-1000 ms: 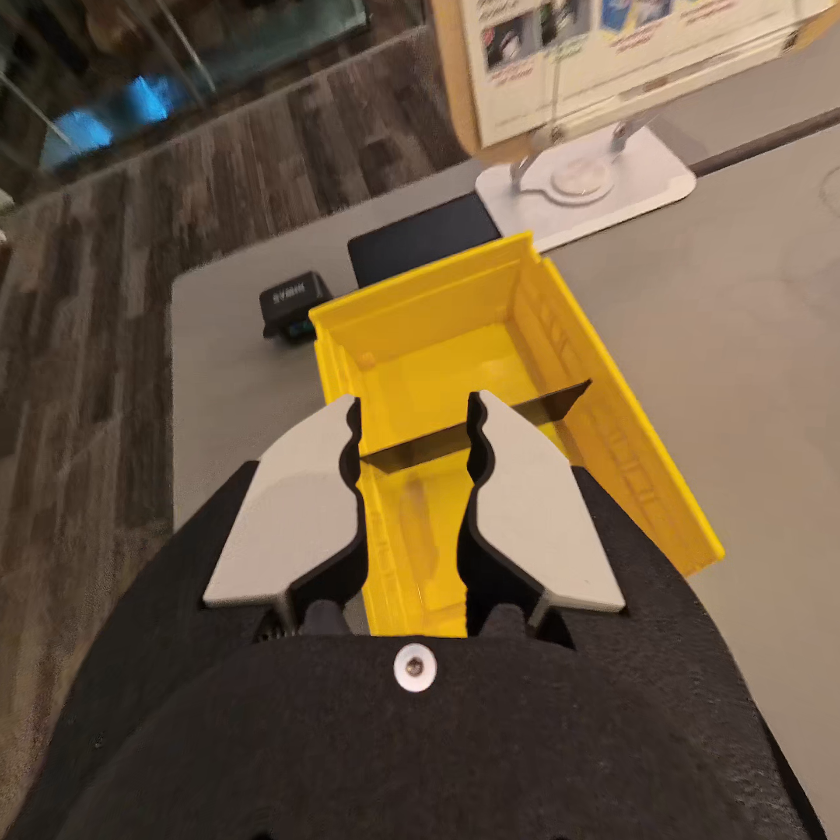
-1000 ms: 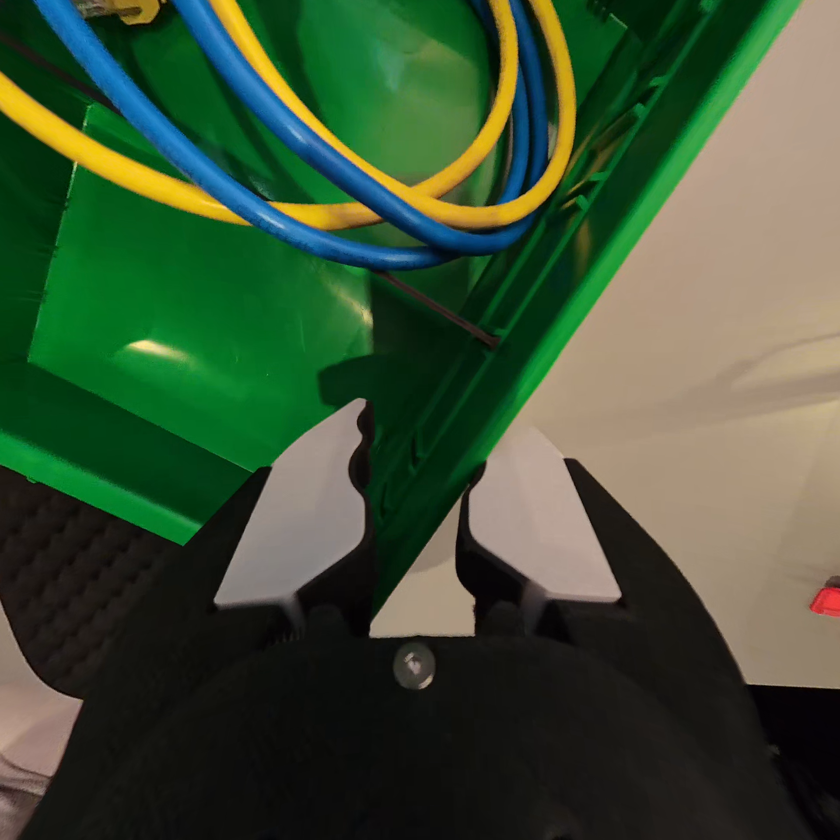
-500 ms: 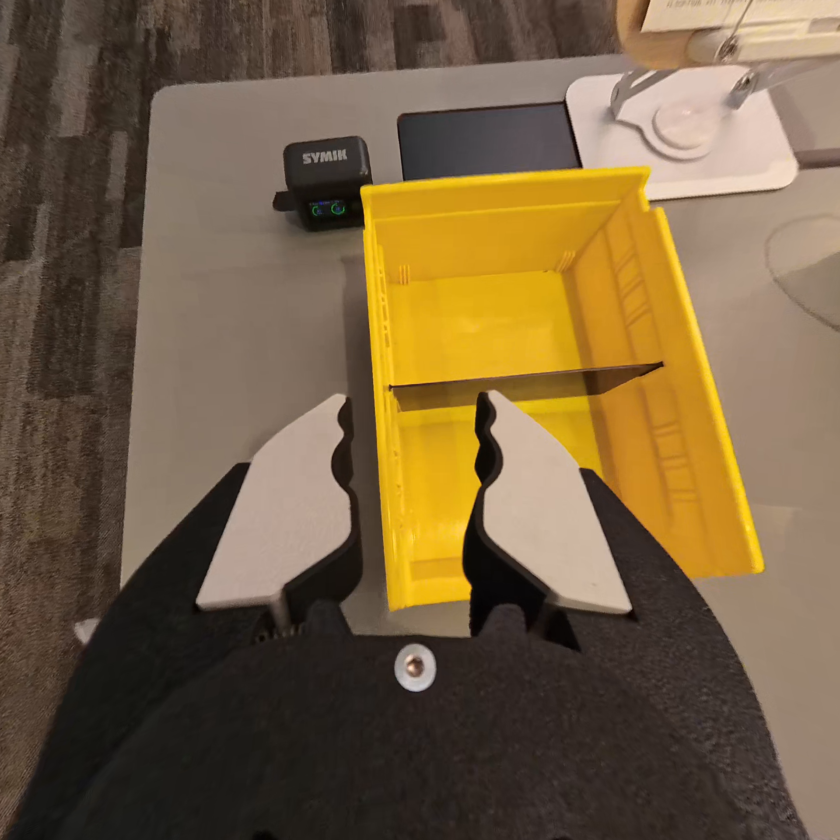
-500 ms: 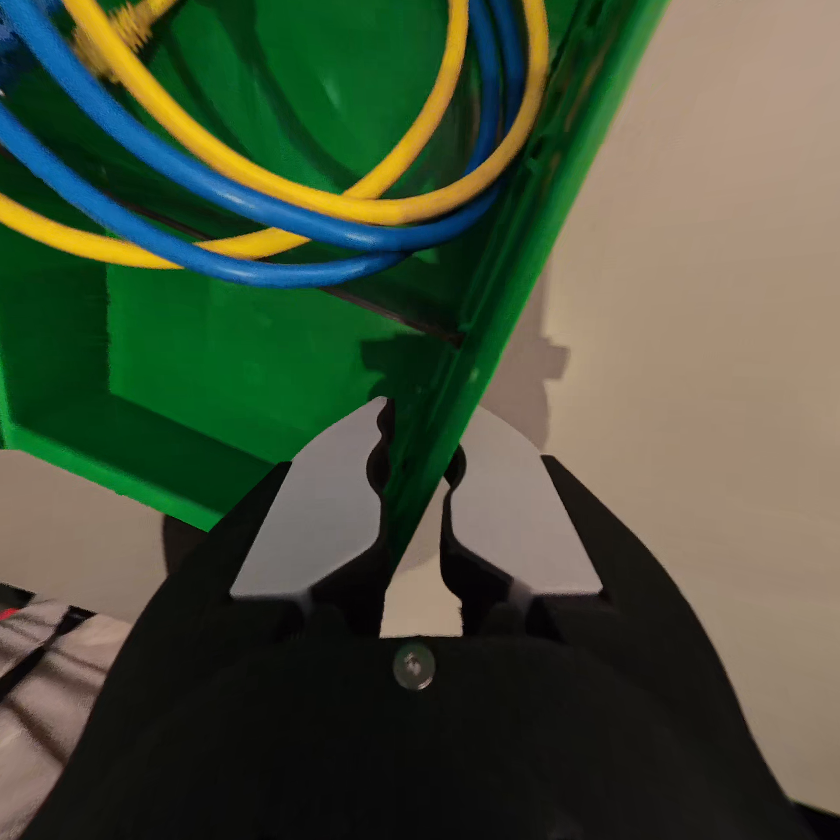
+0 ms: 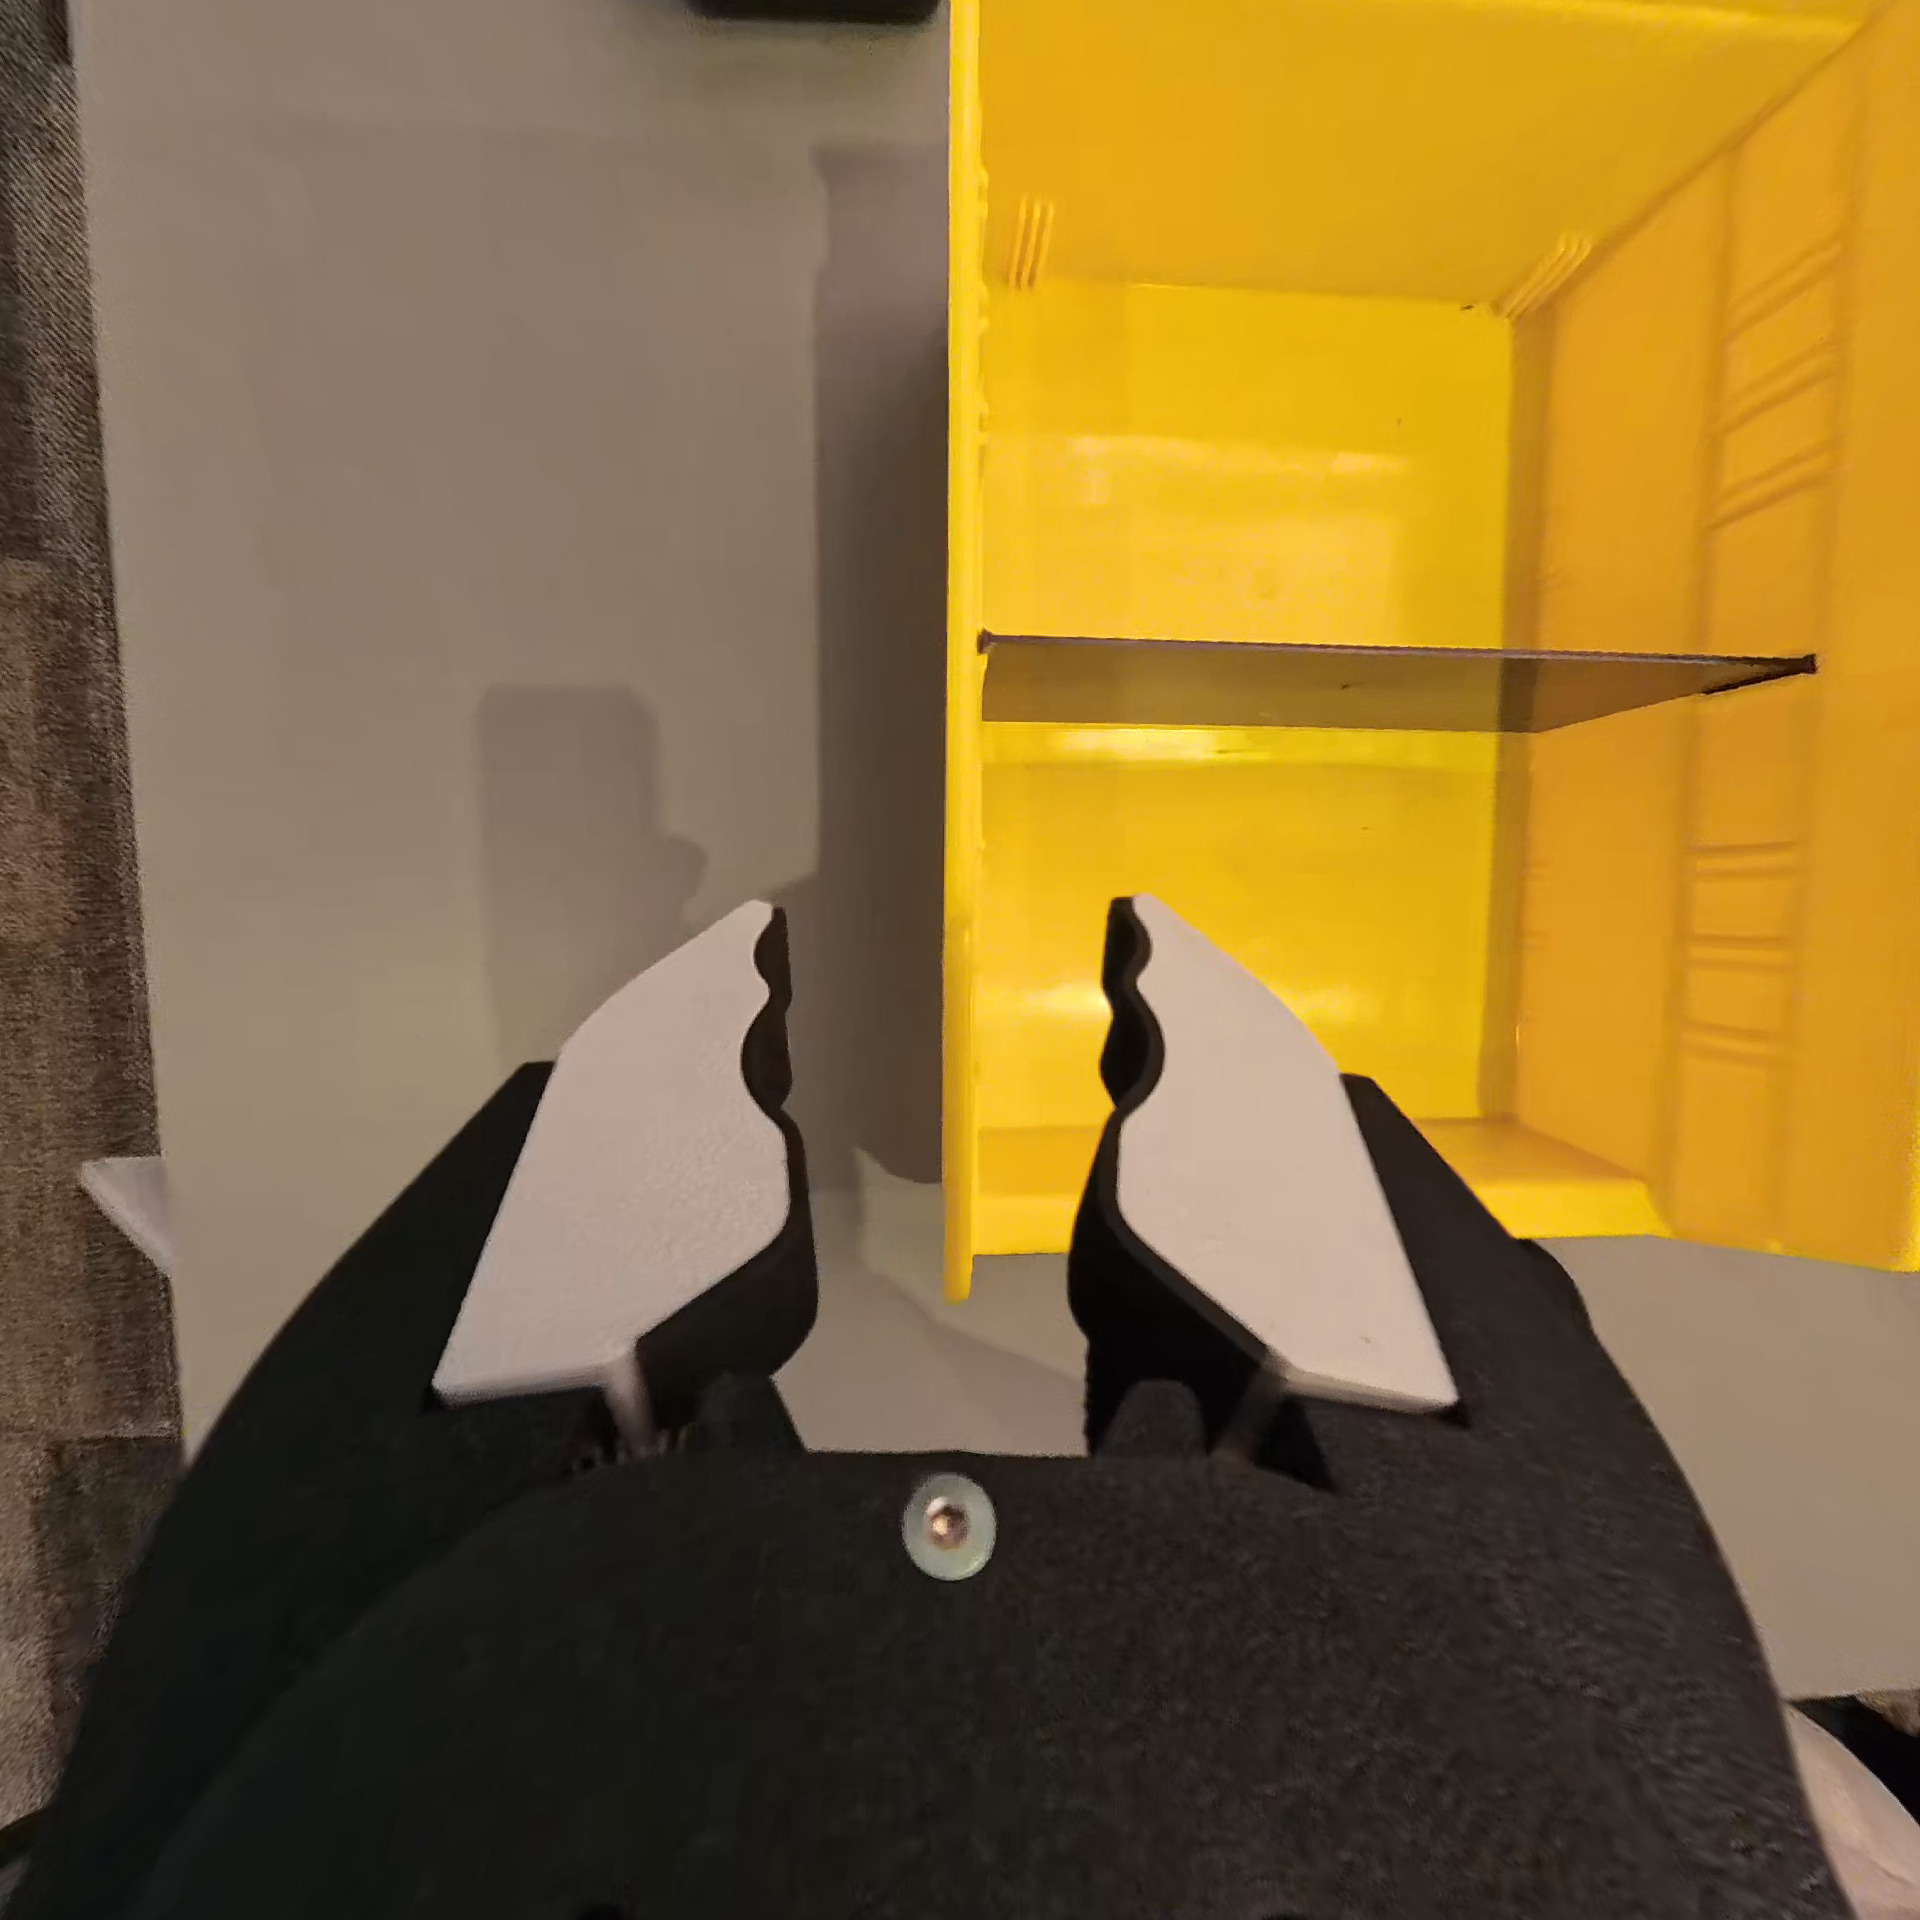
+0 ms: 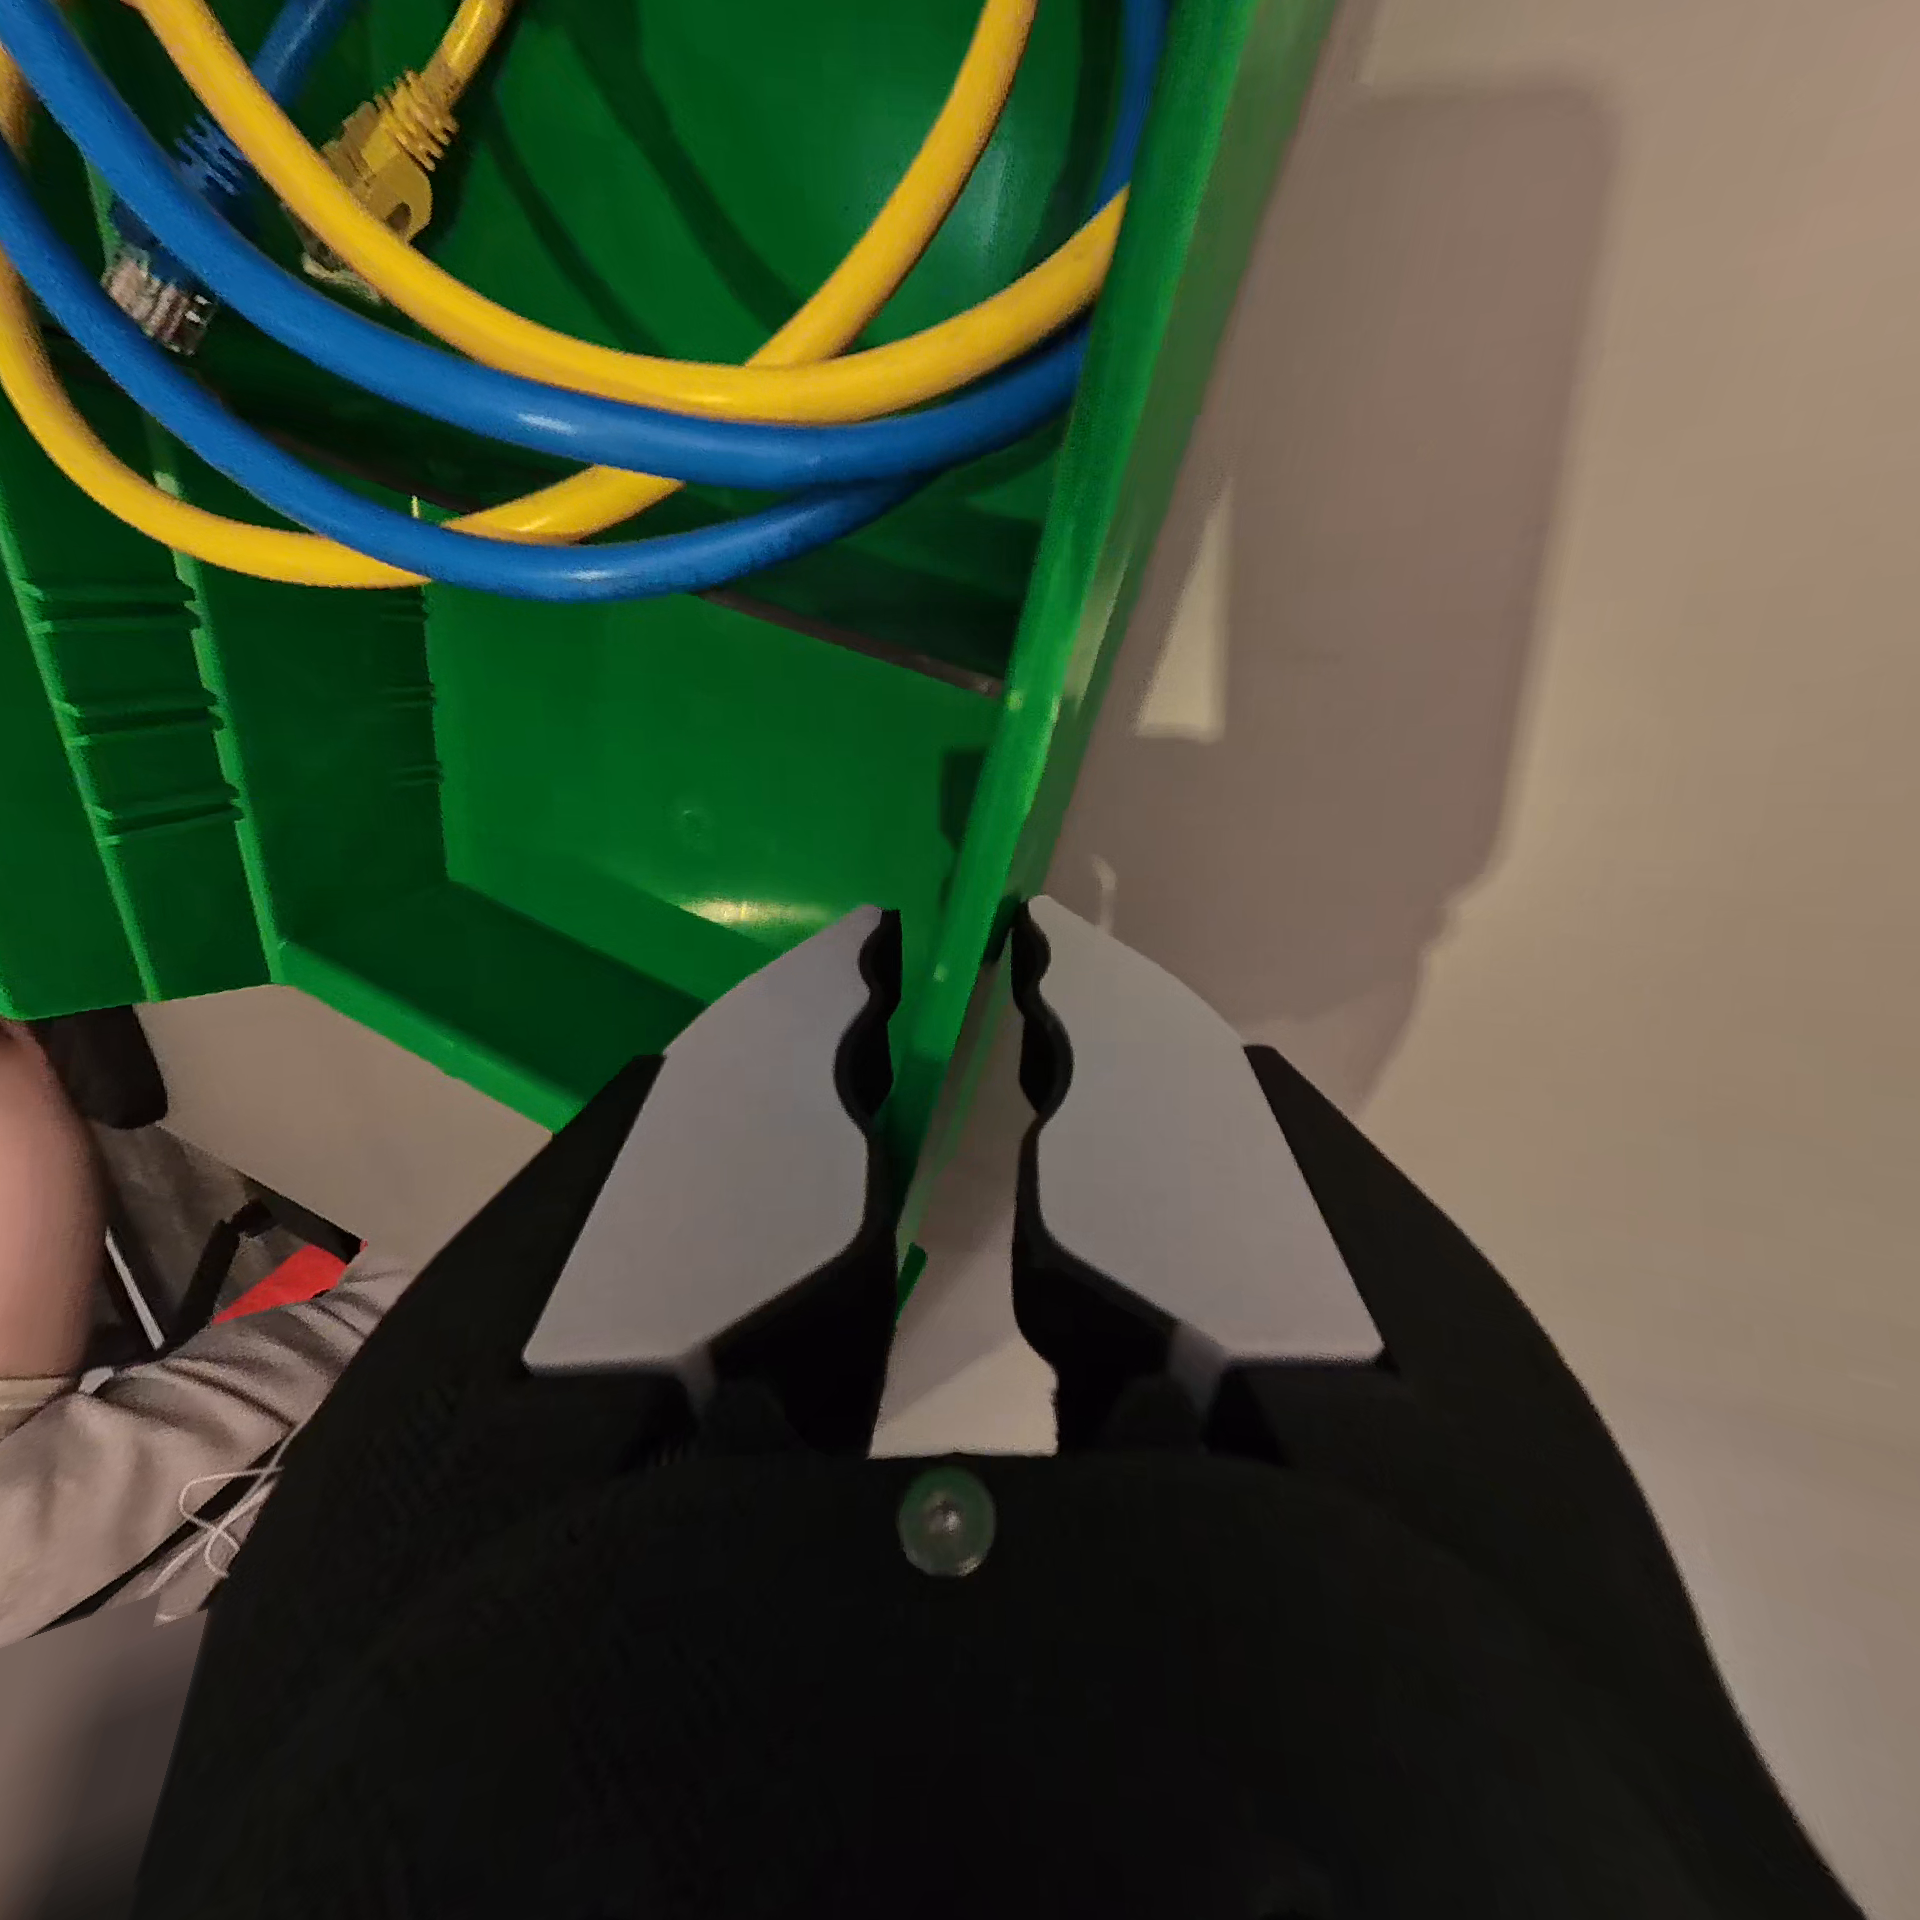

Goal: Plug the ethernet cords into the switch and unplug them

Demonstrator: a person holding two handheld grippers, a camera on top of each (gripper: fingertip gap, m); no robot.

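Observation:
Blue cords [image 6: 644, 436] and yellow cords [image 6: 665, 374] lie coiled inside a green bin [image 6: 665, 790]. A yellow plug [image 6: 390, 156] and a blue cord's clear plug [image 6: 156, 301] show at the upper left. My right gripper [image 6: 954, 912] is shut on the green bin's right wall. My left gripper [image 5: 945, 906] is open, with its fingers on either side of the left wall of an empty yellow bin [image 5: 1247, 499] near its front corner. No switch is in view.
A black divider [image 5: 1351, 675] crosses the yellow bin. The grey table [image 5: 468, 520] lies to its left, with carpet beyond the edge [image 5: 62, 727]. A dark device [image 5: 810, 6] peeks in at the top. A person's hand and sleeve [image 6: 125, 1455] show lower left. Tip to tip, the grippers are about 65 cm apart.
My left gripper has come down and forward over the yellow bin's left wall. My right gripper has closed tighter on the green bin's wall, and the bin has swung more upright in view.

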